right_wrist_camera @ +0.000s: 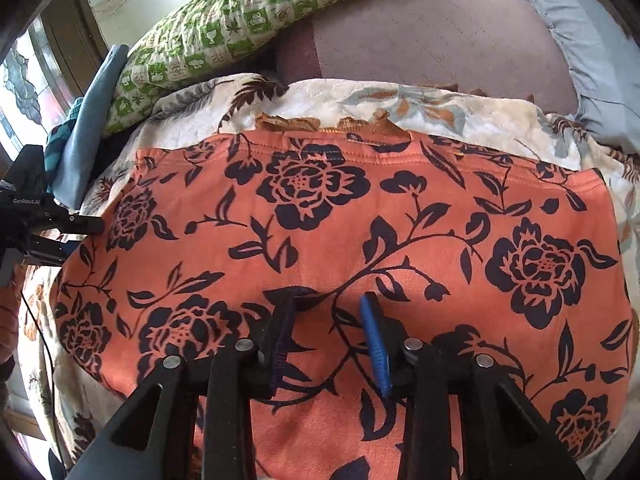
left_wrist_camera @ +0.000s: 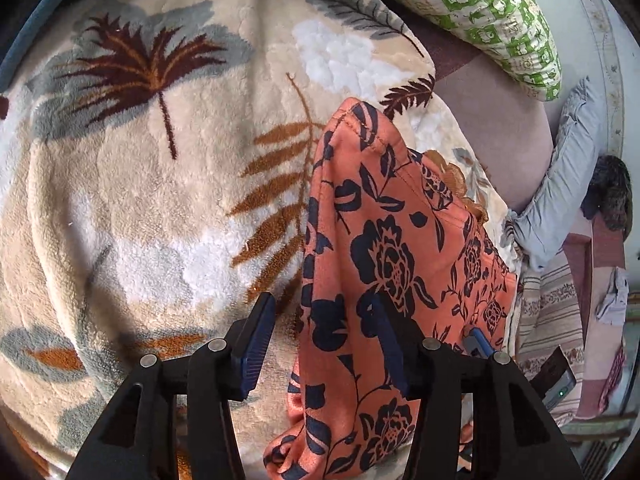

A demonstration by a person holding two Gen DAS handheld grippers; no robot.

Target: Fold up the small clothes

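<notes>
An orange garment [right_wrist_camera: 320, 240] printed with dark flowers lies spread flat on a cream leaf-patterned blanket [left_wrist_camera: 160, 200]. The left tool [left_wrist_camera: 320, 344] sits at the garment's left edge, its jaws apart, one over the blanket and one over the cloth. The right tool [right_wrist_camera: 330, 340] hangs over the garment's near middle, jaws apart, gripping nothing. A green checked pillow [right_wrist_camera: 240, 20] lies beyond.
</notes>
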